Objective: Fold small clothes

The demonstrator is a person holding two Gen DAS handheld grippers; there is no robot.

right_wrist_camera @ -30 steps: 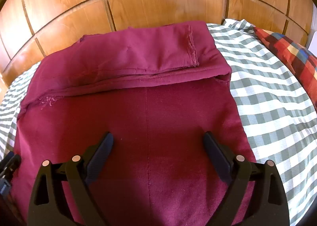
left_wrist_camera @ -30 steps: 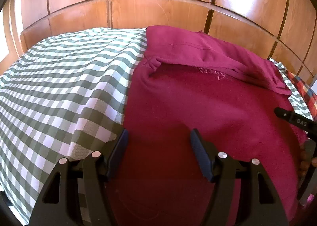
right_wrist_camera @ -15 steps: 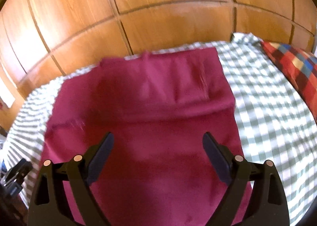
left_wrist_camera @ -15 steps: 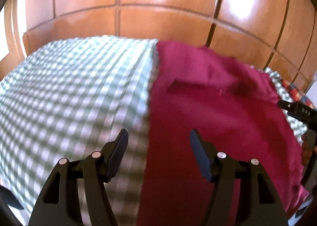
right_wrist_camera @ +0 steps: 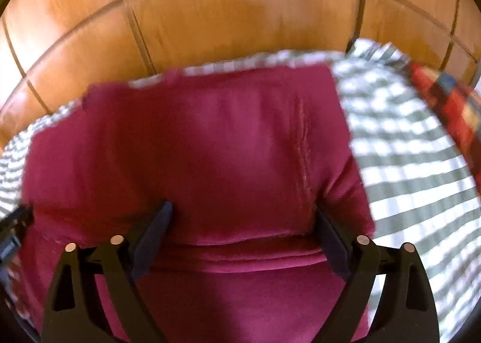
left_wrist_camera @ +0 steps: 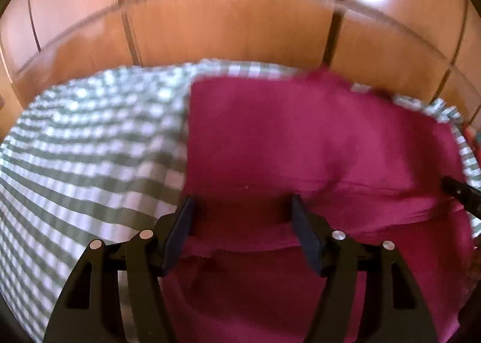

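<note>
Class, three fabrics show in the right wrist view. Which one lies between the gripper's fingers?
The plain maroon garment. The right gripper straddles it, open; the green checked sheet lies beneath, and the multicoloured plaid fabric sits far right.

Green-and-white checked sheet (left_wrist_camera: 90, 162): spread over the bed, seen in both views, blurred. Wooden panelling (left_wrist_camera: 228, 24): glossy orange-brown, divided by dark grooves, standing behind the bed's far edge. Multicoloured plaid fabric (right_wrist_camera: 445, 96): red, blue and yellow squares, laid at the sheet's right edge.
</note>
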